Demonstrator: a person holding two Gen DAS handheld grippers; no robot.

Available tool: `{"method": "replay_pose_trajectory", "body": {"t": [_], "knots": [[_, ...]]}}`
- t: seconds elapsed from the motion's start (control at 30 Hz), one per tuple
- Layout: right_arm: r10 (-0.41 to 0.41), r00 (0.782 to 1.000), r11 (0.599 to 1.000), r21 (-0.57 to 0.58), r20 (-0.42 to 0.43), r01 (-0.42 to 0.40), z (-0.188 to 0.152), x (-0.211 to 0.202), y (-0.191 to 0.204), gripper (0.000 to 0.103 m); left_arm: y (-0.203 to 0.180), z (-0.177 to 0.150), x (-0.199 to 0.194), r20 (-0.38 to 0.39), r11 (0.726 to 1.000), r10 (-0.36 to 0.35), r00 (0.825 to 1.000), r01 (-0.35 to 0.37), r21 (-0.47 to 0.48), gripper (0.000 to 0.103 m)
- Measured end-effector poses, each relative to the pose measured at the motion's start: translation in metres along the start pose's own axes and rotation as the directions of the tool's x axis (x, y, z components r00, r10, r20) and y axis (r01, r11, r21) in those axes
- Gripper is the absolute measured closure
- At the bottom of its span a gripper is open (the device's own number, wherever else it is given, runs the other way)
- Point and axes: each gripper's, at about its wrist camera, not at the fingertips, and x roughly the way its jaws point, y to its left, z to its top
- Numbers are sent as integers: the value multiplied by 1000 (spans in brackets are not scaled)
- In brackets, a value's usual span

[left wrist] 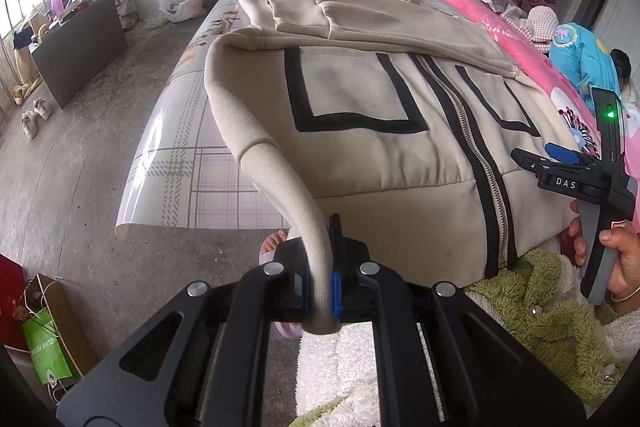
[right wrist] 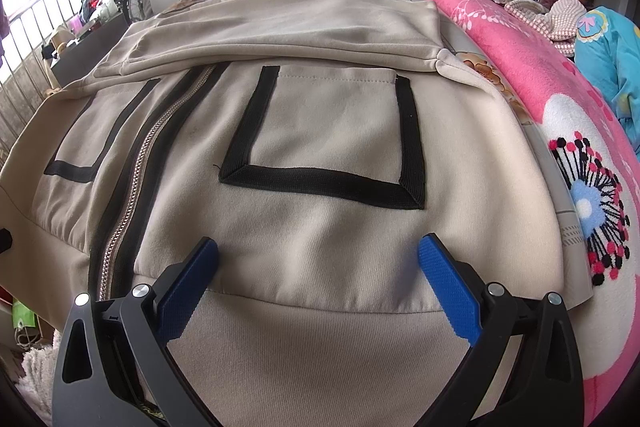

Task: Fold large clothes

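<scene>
Through the left wrist camera, my left gripper (left wrist: 320, 291) is clamped on the ribbed hem corner (left wrist: 280, 187) of the cream jacket (left wrist: 380, 147), with that band of fabric arching up off the near left corner of the bed (left wrist: 192, 179) into the jaws. The rest of the jacket lies front-up along the bed, zipper (left wrist: 472, 155) closed, both sleeves (left wrist: 360, 23) already folded across the chest. Off to the right I can see my right gripper (left wrist: 560, 163), gripped in a hand (left wrist: 616, 259), poised over the hem near the pink blanket (left wrist: 520, 39).

Through the right wrist camera, the right gripper (right wrist: 318, 263) stands wide open, blue pads (right wrist: 448, 287) straddling the hem band (right wrist: 312, 339) below the black-trimmed pocket (right wrist: 332, 135), holding nothing. The jacket (right wrist: 320, 227) fills the view, collar at the far end of the bed.

As I judge it, the step is taking the second hem corner so the bottom can be folded up toward the collar. To do it well I would move the right gripper out to the hem's corner beside the pink blanket (right wrist: 520, 75), matching the left, pinch both layers, then lift both evenly so the fold line runs square and the sleeves stay put.
</scene>
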Motion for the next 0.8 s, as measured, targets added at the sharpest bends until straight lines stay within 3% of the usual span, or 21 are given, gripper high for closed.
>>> {"method": "replay_pose_trajectory", "body": {"t": [0.8], "knots": [[3, 1000, 1000, 1, -1, -3, 0, 0, 0, 6, -1, -1, 2, -6, 1000, 15, 1000, -14, 2, 96]]}}
